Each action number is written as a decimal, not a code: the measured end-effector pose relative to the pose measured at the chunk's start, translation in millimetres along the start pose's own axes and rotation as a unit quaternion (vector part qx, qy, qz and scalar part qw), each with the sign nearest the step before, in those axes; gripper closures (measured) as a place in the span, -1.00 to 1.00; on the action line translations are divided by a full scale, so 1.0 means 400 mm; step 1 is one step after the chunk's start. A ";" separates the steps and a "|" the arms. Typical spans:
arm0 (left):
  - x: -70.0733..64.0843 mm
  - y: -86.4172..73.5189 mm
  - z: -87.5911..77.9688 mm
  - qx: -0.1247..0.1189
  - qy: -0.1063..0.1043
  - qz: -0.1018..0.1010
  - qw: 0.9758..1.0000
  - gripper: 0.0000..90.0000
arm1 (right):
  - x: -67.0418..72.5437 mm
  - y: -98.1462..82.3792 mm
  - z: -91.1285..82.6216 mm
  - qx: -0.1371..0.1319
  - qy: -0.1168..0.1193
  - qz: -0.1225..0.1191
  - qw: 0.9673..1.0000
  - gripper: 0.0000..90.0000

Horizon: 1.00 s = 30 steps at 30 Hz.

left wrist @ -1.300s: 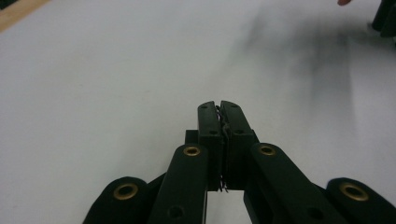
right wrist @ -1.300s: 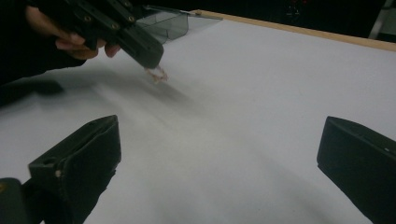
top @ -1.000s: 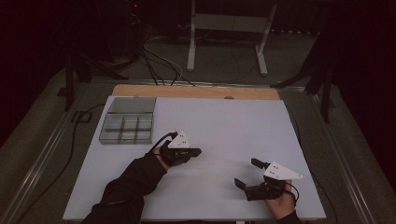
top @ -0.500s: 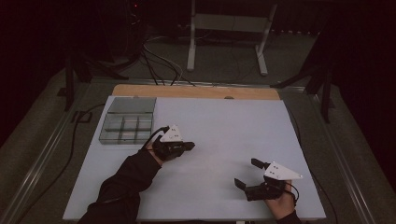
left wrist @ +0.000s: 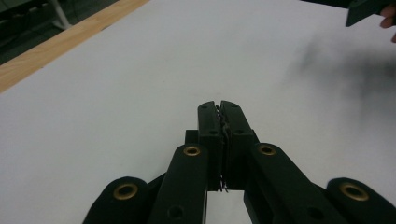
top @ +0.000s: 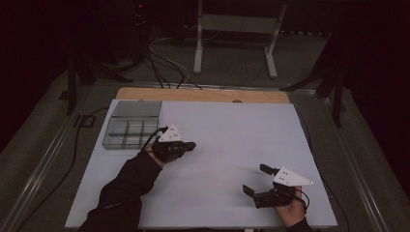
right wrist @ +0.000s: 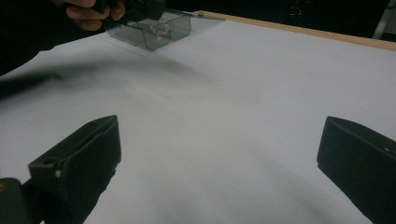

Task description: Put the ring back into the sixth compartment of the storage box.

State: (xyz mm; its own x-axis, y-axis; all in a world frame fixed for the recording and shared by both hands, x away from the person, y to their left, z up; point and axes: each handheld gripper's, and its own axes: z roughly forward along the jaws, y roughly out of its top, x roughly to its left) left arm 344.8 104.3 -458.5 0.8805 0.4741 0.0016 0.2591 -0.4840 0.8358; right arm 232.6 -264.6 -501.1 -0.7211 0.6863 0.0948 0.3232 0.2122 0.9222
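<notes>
At the far left corner of the table (top: 227,125) sits a grey compartment tray (top: 133,130), divided into small cells with one long cell along its far side. In the right gripper view the tray (right wrist: 154,30) shows some small, thin bits in a near cell, too small to identify.

Just to the right of the tray's near right corner, the left hand-held gripper (top: 189,145) hovers over the white surface, gripped by a hand in a dark sleeve that comes in from the table's near edge. Its jaws point toward the right edge and are pressed together; in the left gripper view the left hand-held gripper (left wrist: 219,109) has a thin wiry thing pinched in the seam between its pads, though what it is cannot be told.

Well apart, near the near right corner of the table, the right hand-held gripper (top: 255,180) rests low, its jaws spread wide with nothing between them and pointing toward the left edge.
</notes>
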 end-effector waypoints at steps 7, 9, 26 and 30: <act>0.022 -0.004 -0.019 -0.005 0.010 -0.007 1.000 0.99 | 0.001 -0.001 0.002 0.001 0.001 -0.001 1.000 -1.00; 0.029 -0.006 -0.025 -0.007 0.013 -0.011 1.000 0.99 | 0.000 -0.001 0.002 0.001 0.000 -0.001 1.000 -1.00; 0.082 -0.027 -0.061 -0.013 0.039 -0.035 0.999 0.99 | -0.002 -0.001 0.003 0.003 0.000 -0.001 1.000 -1.00; 0.097 -0.034 -0.072 -0.016 0.048 -0.043 0.998 0.99 | -0.001 -0.002 0.002 0.002 0.000 -0.001 1.000 -1.00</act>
State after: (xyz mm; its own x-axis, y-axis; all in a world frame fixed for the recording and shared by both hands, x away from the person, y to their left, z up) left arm 364.0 150.4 -453.9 0.8133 0.5815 -0.0191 0.3170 -0.4153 0.8527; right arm 233.3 -264.4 -502.0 -0.7215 0.6862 0.0920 0.3239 0.2171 0.9208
